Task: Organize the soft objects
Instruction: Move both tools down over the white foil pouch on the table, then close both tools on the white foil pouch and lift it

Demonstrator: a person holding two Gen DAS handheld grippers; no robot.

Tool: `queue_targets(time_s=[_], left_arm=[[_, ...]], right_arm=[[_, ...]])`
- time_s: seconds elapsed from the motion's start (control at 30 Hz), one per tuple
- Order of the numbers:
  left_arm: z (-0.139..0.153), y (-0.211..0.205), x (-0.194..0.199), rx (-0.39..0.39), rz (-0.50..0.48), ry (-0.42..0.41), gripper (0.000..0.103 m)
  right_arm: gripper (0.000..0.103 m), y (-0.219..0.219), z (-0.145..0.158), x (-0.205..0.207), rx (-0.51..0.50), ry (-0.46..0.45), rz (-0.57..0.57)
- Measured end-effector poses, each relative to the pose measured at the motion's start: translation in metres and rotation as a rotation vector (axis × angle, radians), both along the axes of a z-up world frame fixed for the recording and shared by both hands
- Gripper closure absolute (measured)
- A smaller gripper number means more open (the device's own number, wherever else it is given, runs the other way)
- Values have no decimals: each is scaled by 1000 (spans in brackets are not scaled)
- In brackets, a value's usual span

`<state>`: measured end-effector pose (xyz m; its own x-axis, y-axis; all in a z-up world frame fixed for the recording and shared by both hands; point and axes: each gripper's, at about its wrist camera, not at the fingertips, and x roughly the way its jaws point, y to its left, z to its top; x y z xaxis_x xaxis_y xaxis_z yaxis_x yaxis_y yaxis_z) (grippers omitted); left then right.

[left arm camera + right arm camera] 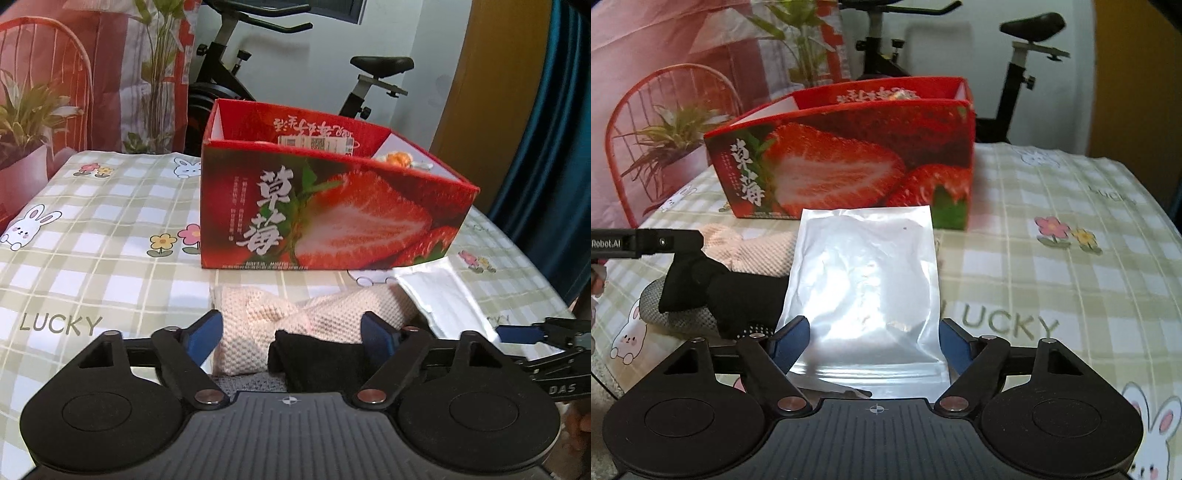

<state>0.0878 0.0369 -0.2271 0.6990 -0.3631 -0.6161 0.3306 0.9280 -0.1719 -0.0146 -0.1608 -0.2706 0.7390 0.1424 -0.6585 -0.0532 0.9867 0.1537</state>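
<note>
Room with an exercise bike (295, 74) behind; checked bunny cloth (110, 229) covers the worktop, and a red strawberry box (332, 206) stands open-topped at mid-depth with something small already inside, too hidden to name.

Soft things lie in a clump just in front of the box: a cream knit piece (325, 314), a black sock (317, 362) touching its near edge, a grey knit bit (676, 314) under the sock, and a white pouch (868, 288) to their right.

Left gripper (293, 332): fingers spread but part-way in, bracketing the cream knit and black sock. Its right finger (376, 336) looks to touch the cream knit, the left finger (203, 336) sits just beside the cloth. Can't confirm a pinch, so I call it not yet gripped.

Right gripper (875, 339): fingers spread either side of the pouch's near end, close to its edges. Whether they press on it I can't tell.

Key relation: the pouch's long axis runs straight away from the right fingers toward the box, so they straddle its short width, and the box is dead ahead. The cream knit's long axis runs across the left fingers, left to right, so closing would bunch it.

The right hand is nearer the pouch, the left nearer the knit pile. Judgement: both are at the grasp stage, and the lift into the box comes next.
</note>
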Motion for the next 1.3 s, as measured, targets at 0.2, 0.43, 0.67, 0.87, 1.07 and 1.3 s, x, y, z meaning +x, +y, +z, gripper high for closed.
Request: queue_targets(time_s=[0.2,0.43,0.67,0.87,1.07,1.3], left_arm=[[9,-8,6,-37,-60,19,32],[9,-38,5,-79,-178,72,35],[-5,-64,15,-95,-221,151,43],[-16,-73,25,-97,-223,205,52],[-25,-76,37,-108,-204,248,59],[-27,-88,46,-91,-230,268,70]], right_arm=[[31,9,4,11,-21,-3,39],[30,20,8,13,12,6,91],[32,-2,12,11,84,-16,71],[34,-17,8,25,103,-40,83],[37,-21,-3,42,132,-28,167],[40,-25,-10,44,184,-34,194]])
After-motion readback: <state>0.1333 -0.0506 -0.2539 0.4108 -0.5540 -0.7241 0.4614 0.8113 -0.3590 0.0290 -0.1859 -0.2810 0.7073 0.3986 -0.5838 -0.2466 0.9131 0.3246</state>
